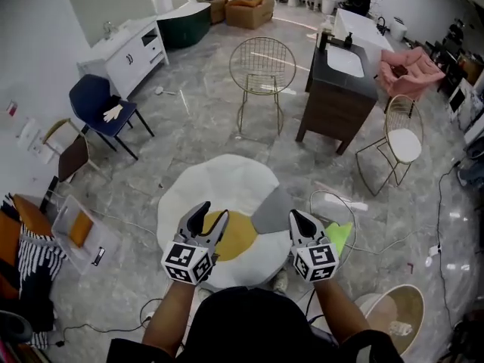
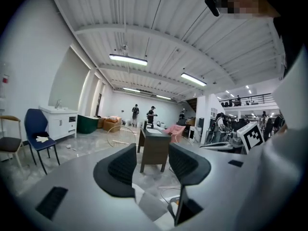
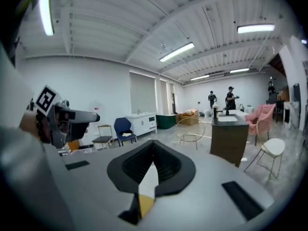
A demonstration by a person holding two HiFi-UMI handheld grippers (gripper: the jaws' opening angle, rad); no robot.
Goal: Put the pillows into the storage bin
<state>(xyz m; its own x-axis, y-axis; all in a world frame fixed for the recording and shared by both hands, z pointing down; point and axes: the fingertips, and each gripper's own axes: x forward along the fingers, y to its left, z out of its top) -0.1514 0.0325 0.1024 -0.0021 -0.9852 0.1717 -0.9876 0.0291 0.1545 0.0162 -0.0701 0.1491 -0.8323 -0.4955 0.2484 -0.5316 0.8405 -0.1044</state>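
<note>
A big round white pillow (image 1: 227,187) with a yellow patch (image 1: 238,237) and a grey patch lies on the floor just in front of me. Both grippers hover over its near edge, pointing away from me. My left gripper (image 1: 212,212) is open, and the left gripper view (image 2: 152,165) shows nothing between its jaws. My right gripper (image 1: 296,216) is shut with its tips together on nothing, as the right gripper view (image 3: 154,146) shows. A clear plastic storage bin (image 1: 66,204) with something orange inside stands on the floor to the left.
Beyond the pillow stand a gold wire chair (image 1: 261,74) and a dark wood vanity with a sink (image 1: 340,89). A second wire chair (image 1: 401,142) is at the right, a blue chair (image 1: 102,108) at the left. A green item (image 1: 339,237), cables and a round basket (image 1: 401,312) lie nearby.
</note>
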